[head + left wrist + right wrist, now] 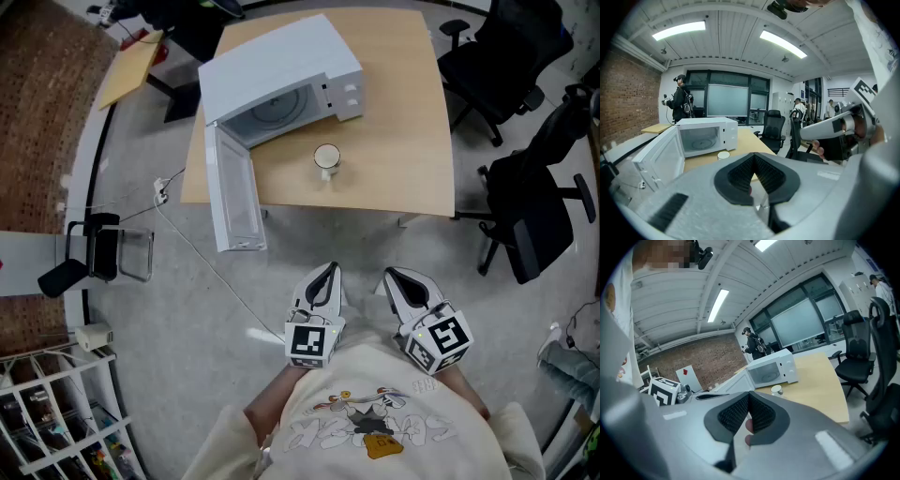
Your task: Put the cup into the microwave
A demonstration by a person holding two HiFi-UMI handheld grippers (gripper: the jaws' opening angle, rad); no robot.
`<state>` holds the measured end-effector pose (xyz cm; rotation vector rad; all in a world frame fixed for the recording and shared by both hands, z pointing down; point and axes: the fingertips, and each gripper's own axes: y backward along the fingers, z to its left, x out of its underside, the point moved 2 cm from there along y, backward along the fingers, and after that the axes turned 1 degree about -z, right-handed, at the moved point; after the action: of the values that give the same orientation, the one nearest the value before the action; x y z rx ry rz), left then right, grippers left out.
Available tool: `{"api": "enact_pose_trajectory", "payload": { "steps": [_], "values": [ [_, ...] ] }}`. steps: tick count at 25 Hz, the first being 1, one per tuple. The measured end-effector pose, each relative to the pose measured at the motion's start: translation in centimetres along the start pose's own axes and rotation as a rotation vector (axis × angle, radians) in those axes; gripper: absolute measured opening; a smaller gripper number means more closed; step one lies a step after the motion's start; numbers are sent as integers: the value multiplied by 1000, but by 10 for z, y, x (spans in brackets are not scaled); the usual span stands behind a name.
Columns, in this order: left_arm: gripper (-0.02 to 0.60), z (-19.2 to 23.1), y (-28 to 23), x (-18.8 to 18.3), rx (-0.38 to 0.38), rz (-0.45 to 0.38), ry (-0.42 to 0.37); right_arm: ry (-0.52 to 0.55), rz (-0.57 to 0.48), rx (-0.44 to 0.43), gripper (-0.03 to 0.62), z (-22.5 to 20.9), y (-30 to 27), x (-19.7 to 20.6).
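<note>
**Q:** Claws?
**A:** Your left gripper [753,158] has its jaws pressed together with nothing between them. Your right gripper [749,398] reads the same: pads meeting, nothing held. Both sit low and close in front of you, well back from the table [403,122].

**Q:** Cup where?
**A:** The cup [326,157] stands upright on the table in front of the microwave [281,75], just right of the swung-open door [234,192]. It's well apart from both grippers. The cavity looks bare except for the turntable [277,108].

**Q:** How will it handle?
**A:** It looks like a small white mug, likely ceramic. That means stiff, a bit heavy for its size, probably slippery from the glaze, and it'd chip if you knock it on the microwave. Can't tell if anything's inside.

**Q:** Where to take hold?
**A:** Open the jaws first. Pinch the wall at the rim, one pad inside and one outside, or span the body if your jaws go that wide. A handle [325,174] seems to stick out toward you, but it's too small to be sure, so don't count on it. Keep the cup upright.
</note>
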<state>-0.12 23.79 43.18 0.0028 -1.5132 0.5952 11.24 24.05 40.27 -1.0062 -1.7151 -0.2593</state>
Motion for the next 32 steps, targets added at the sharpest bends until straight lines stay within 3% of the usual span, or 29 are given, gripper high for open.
{"api": "enact_pose_trajectory", "payload": {
  "steps": [6, 15, 19, 26, 32],
  "values": [
    [3, 17, 4, 0, 5, 2, 20, 22, 3, 17, 6, 0, -12, 0],
    [3, 9, 10, -24, 6, -16, 34, 39, 12, 30, 6, -13, -18, 1],
    [3, 7, 8, -20, -7, 1, 76, 19, -9, -10, 8, -12, -14, -5],
    [3, -10, -1, -4, -29, 26, 117, 39, -3, 8, 9, -35, -13, 8],
    [3, 8, -26, -5, -31, 52, 158, 8, 49, 21, 8, -43, -32, 14]
  ]
}}
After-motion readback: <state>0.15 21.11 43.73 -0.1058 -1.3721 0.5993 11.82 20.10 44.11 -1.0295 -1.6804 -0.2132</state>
